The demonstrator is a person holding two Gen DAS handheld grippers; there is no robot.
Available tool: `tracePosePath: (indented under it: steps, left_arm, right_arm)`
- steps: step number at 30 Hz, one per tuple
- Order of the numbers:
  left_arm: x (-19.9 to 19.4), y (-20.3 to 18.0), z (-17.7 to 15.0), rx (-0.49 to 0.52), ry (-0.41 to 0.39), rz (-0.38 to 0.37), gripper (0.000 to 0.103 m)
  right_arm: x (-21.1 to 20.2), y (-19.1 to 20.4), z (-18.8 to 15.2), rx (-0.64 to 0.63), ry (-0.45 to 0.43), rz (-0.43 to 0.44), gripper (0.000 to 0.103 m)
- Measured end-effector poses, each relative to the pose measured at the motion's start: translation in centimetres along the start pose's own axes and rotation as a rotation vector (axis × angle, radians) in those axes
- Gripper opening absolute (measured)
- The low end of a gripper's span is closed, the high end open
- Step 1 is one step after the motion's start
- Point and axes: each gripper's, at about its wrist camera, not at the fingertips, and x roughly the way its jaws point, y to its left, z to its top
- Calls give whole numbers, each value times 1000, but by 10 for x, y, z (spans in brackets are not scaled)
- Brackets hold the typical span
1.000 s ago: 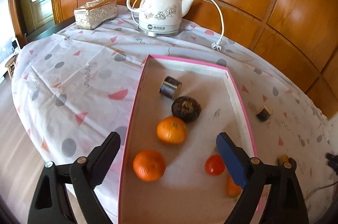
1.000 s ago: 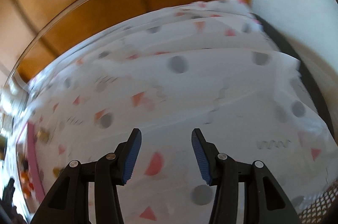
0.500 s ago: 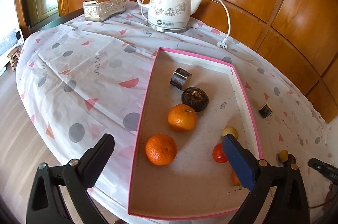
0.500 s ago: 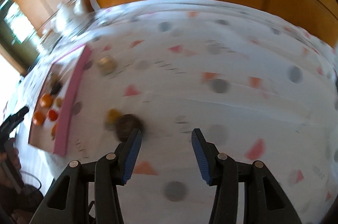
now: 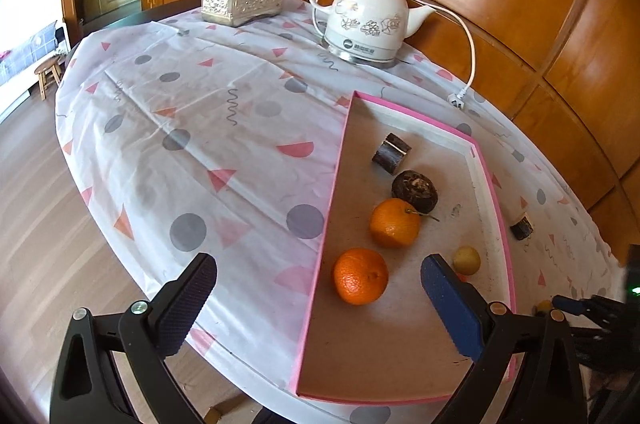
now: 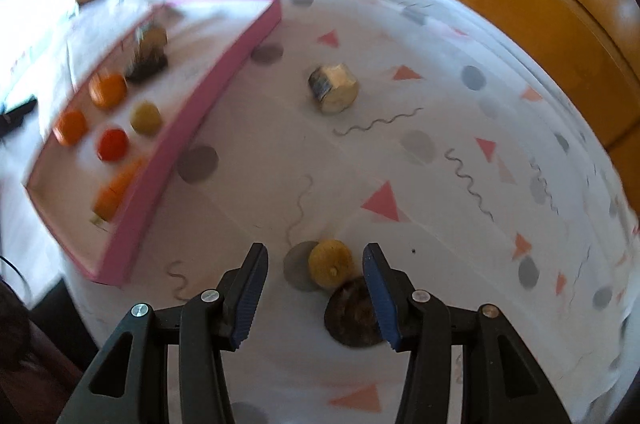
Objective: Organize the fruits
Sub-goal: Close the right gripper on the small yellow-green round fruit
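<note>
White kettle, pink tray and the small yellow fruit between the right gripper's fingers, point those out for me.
white kettle (image 5: 366, 25), left wrist view, on its flowered belly.
pink tray (image 5: 327, 224), left wrist view, on its left wall.
small yellow fruit (image 6: 330, 262), right wrist view, on its top near the stem.

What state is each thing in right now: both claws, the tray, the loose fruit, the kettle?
Left claw: wide open, empty, jaws have just been opening.
Right claw: open, empty, above the yellow fruit.
Pink tray: open-topped, holding several fruits.
Yellow fruit: loose on the tablecloth, ungripped.
Dark fruit: loose, beside the yellow fruit.
Kettle: lid on, plug lying unplugged on the cloth.
</note>
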Motion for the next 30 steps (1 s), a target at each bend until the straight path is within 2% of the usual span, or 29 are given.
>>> tracePosePath:
  steps: [2, 4, 8, 19, 25, 30]
  left_arm:
    - [1, 2, 0, -4, 2, -1, 103]
    - [2, 4, 0, -10, 2, 0, 103]
    - [4, 4, -1, -14, 9, -3, 103]
    - [2, 7, -2, -21, 10, -10, 103]
    - [1, 9, -3, -32, 12, -13, 103]
    - [-1, 10, -3, -35, 7, -15, 103]
  right_arm:
    - [13, 7, 1, -66, 41, -54, 42]
    - [14, 10, 1, -92, 33, -44, 26]
    - [14, 14, 1, -101, 24, -70, 25]
    - [3, 6, -7, 1, -43, -65, 25]
    - [-21, 22, -1, 12, -132, -18, 25]
    - [-40, 46, 4, 2, -184, 69, 25]
